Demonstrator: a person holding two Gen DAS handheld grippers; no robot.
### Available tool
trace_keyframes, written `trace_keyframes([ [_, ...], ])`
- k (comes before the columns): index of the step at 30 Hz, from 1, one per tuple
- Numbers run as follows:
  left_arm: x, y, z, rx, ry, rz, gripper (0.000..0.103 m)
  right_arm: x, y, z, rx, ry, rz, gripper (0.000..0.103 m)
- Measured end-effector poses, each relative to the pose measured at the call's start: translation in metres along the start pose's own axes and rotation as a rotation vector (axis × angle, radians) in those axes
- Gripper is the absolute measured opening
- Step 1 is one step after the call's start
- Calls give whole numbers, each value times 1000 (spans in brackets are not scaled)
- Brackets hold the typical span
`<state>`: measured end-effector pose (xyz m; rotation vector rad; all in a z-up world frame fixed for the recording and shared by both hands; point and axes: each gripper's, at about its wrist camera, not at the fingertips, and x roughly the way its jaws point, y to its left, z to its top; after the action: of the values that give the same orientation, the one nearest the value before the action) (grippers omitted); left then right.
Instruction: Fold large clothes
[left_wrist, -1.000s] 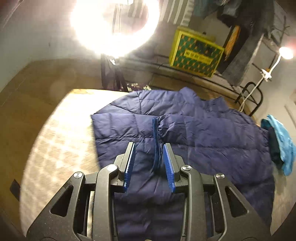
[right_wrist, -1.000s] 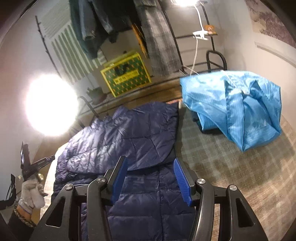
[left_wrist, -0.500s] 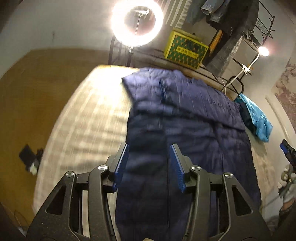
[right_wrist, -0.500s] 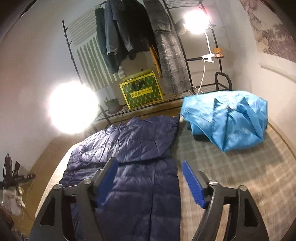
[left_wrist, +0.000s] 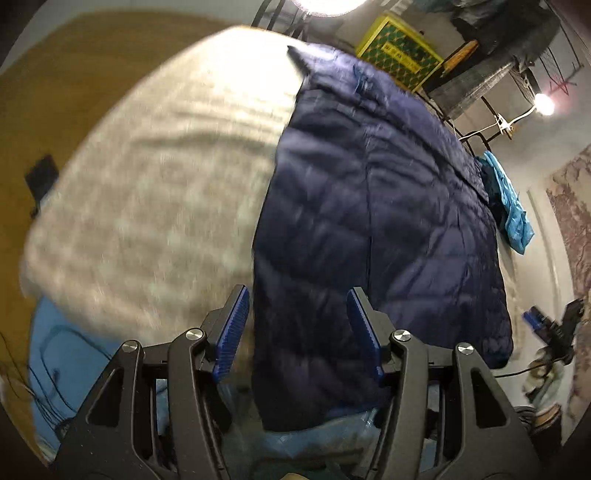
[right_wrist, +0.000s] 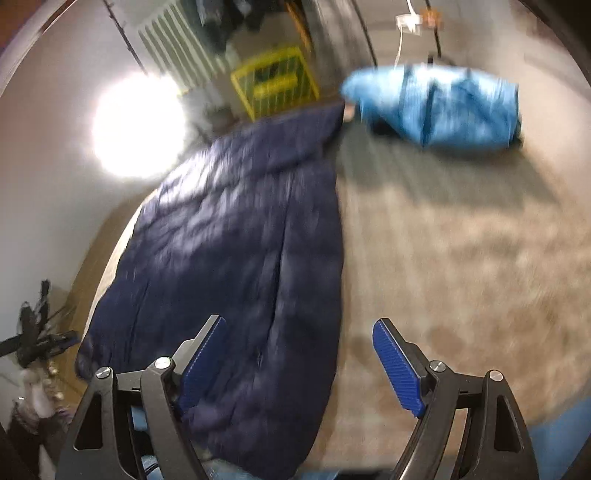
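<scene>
A large navy quilted jacket (left_wrist: 376, 221) lies lengthwise on a beige checked bed cover (left_wrist: 155, 192), its near end hanging over the front edge. My left gripper (left_wrist: 299, 332) is open and empty above the jacket's near left edge. In the right wrist view the same jacket (right_wrist: 236, 251) fills the left half. My right gripper (right_wrist: 299, 362) is open wide and empty above its near right edge. Both views are motion-blurred.
A light blue garment (right_wrist: 439, 107) lies bunched at the bed's far right, also in the left wrist view (left_wrist: 509, 199). A bright ring light (right_wrist: 136, 122), a yellow crate (right_wrist: 273, 81) and a clothes rack stand beyond the bed. Bare cover (right_wrist: 461, 258) lies right of the jacket.
Both grippers have pulled back toward the near end of the bed and opened wider. The left gripper let go of the jacket fold it was around a second ago.
</scene>
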<state>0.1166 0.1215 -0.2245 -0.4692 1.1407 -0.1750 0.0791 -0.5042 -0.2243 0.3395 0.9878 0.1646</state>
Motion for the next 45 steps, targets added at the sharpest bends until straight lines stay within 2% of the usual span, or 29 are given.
trace_keyframes([
  [6, 5, 11, -25, -31, 39, -32, 56, 17, -11, -43, 59, 114, 25, 83],
  [9, 7, 11, -32, -35, 58, -56, 56, 20, -15, -55, 117, 147, 88, 83],
  [11, 9, 11, -33, -47, 68, -73, 50, 25, -14, -62, 116, 178, 86, 83],
  [13, 11, 13, -33, -56, 77, -77, 36, 31, -11, -67, 106, 195, 68, 80],
  [15, 13, 12, -34, -47, 88, -69, 26, 30, -8, -68, 87, 189, 65, 70],
  [17, 14, 11, -34, -40, 96, -69, 15, 34, -10, -71, 114, 224, 141, 31],
  [20, 7, 3, -32, -2, 73, -66, 8, 34, -10, -73, 135, 237, 176, 6],
  [23, -15, -1, -31, -6, 29, -118, 7, 10, -11, -66, 135, 190, 183, 2],
  [26, -36, 0, -32, -29, -4, -165, 6, -32, -18, -57, 135, 114, 168, 1],
  [29, -37, 0, -41, -23, 11, -162, 6, -52, -22, -59, 124, 74, 144, 1],
  [32, -15, 4, -49, -11, 73, -106, 6, -30, -21, -73, 104, 145, 71, 0],
  [35, -11, 9, -48, -47, 87, -115, 5, -10, -23, -80, 105, 206, 35, 0],
  [39, -28, 1, -34, -51, 48, -152, 5, -20, -25, -69, 133, 170, 83, 0],
  [45, -54, -31, 11, -25, -44, -238, 5, -42, -20, -25, 187, 56, 188, 0],
])
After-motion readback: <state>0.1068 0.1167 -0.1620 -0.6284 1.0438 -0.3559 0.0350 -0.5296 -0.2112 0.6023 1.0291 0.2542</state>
